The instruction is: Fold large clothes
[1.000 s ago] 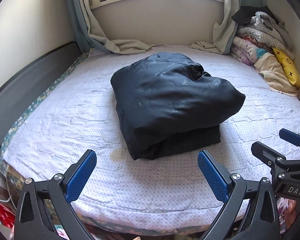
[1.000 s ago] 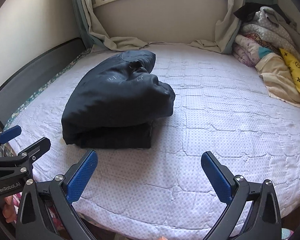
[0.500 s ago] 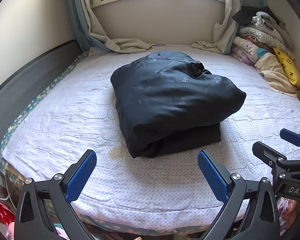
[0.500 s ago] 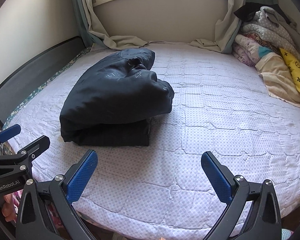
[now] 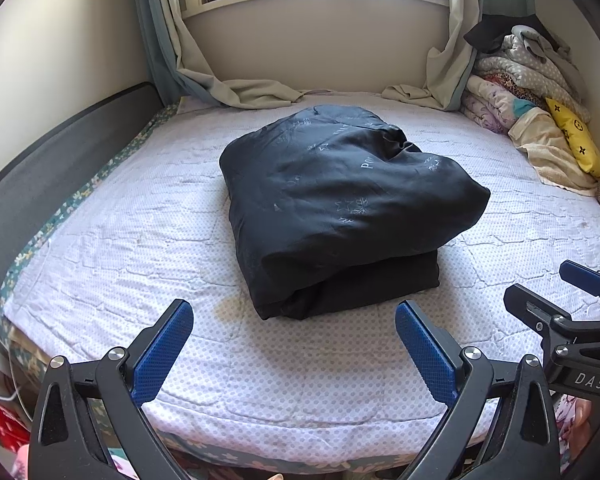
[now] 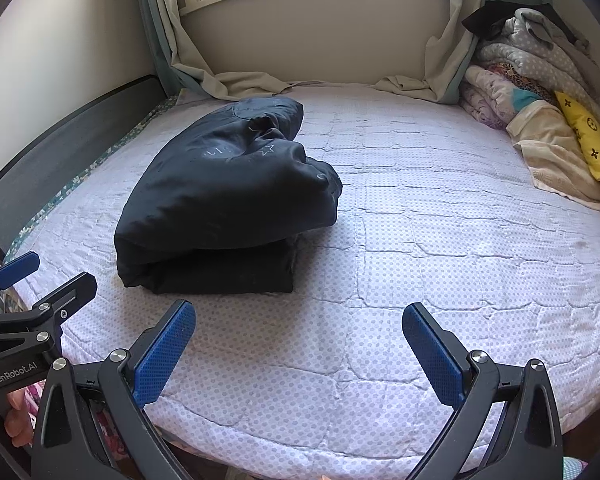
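A dark navy padded garment (image 5: 340, 204) lies folded into a thick bundle on the bed (image 5: 140, 240), with a flat dark layer under the puffy top. It also shows left of centre in the right wrist view (image 6: 228, 196). My left gripper (image 5: 294, 354) is open and empty, held over the bed's near edge, short of the bundle. My right gripper (image 6: 298, 356) is open and empty, to the right of the bundle's near corner. Each gripper shows at the edge of the other's view: the right (image 5: 572, 312) and the left (image 6: 20, 300).
A pile of folded blankets and a yellow pillow (image 5: 540, 120) sits at the bed's far right. Curtains (image 5: 236, 92) drape onto the far edge under the window sill. A dark headboard (image 5: 60, 152) runs along the left side. The white quilted cover has a yellowish stain (image 5: 232, 308).
Both grippers have drawn back slightly and tilted up, so the bundle sits a little higher and farther in both views. The garment has not moved. Both stay open.
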Demonstrator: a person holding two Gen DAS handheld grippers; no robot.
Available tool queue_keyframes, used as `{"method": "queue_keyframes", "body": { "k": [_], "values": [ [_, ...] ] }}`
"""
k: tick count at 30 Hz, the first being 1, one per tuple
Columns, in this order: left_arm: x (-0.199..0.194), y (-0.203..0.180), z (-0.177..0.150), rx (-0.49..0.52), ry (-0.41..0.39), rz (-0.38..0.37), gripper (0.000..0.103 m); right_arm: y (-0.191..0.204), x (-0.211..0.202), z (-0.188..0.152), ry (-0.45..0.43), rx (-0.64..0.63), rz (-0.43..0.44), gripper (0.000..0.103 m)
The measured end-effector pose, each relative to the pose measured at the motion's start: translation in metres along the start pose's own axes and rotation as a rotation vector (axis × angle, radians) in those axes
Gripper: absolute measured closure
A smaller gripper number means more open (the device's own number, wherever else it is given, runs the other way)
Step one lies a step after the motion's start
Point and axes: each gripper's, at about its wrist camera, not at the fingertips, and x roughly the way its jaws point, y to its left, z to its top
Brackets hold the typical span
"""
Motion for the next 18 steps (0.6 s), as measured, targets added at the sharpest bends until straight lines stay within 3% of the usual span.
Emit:
{"method": "queue_keyframes", "body": {
  "k": [18],
  "values": [
    [-0.0079, -0.0016, 0.0007, 0.006, -0.038, 0.003, 0.001, 0.0012, -0.0035, 0.0012, -0.009, -0.003, -0.004, 0.000]
  ]
}}
